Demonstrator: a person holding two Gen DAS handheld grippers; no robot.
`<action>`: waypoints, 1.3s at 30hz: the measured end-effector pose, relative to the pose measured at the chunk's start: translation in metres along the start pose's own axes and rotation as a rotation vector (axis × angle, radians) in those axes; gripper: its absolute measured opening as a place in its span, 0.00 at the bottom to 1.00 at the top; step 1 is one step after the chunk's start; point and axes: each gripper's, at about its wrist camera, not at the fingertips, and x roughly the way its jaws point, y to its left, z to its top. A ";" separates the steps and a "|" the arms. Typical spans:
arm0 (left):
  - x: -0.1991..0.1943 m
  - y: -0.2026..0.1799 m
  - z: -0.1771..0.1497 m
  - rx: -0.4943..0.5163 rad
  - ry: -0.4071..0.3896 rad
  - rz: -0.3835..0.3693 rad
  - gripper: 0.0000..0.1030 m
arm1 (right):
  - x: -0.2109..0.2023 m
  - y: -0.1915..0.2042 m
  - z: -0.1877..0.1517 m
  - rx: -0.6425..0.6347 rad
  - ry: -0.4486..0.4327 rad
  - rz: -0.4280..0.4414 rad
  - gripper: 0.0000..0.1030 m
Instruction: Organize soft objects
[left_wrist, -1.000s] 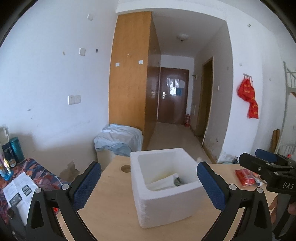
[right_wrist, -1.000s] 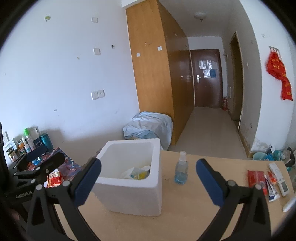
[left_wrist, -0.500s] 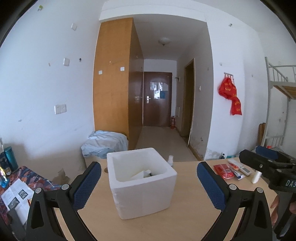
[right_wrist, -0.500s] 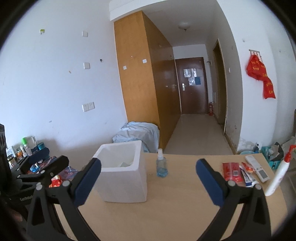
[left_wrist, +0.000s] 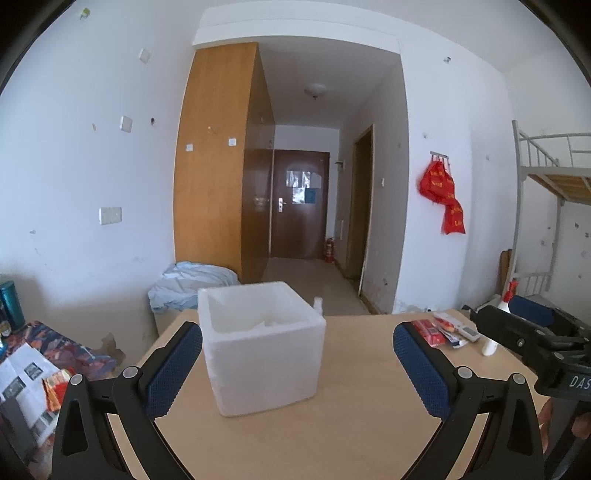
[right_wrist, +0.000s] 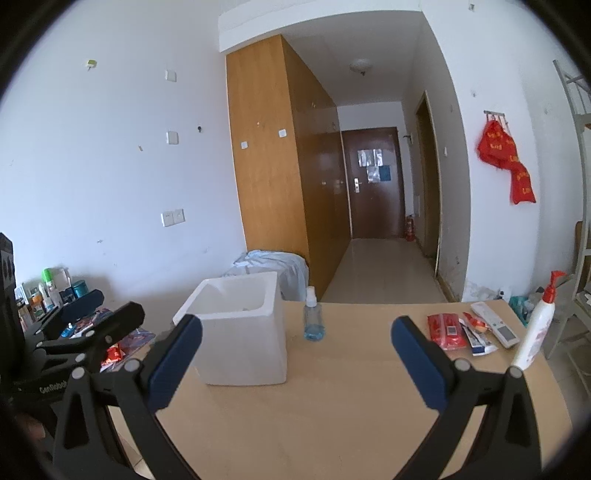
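Both grippers, left (left_wrist: 297, 363) and right (right_wrist: 295, 354), are hanging over the table (right_wrist: 332, 413), jaws spread wide, grasping nothing. A foam box (right_wrist: 240, 332) is sitting at eleven o'clock from the right gripper, a spray bottle (right_wrist: 313, 319) just beside it.

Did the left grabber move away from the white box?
Yes. The left gripper has pulled back and up: the white foam box looks smaller and farther, its inside is now mostly hidden, and more bare table shows.

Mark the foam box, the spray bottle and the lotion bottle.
foam box (right_wrist: 245, 354): right wrist view, front wall.
spray bottle (right_wrist: 313, 326): right wrist view, blue liquid body.
lotion bottle (right_wrist: 535, 332): right wrist view, white body below the red pump.
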 end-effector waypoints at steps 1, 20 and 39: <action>-0.001 -0.001 -0.006 -0.001 -0.002 -0.007 1.00 | -0.002 0.000 -0.003 -0.003 -0.002 -0.003 1.00; -0.027 -0.007 -0.095 -0.029 -0.024 -0.015 1.00 | -0.034 -0.003 -0.083 0.039 0.024 -0.013 1.00; -0.037 -0.007 -0.097 -0.060 0.004 0.008 1.00 | -0.052 0.000 -0.093 0.039 0.015 -0.019 1.00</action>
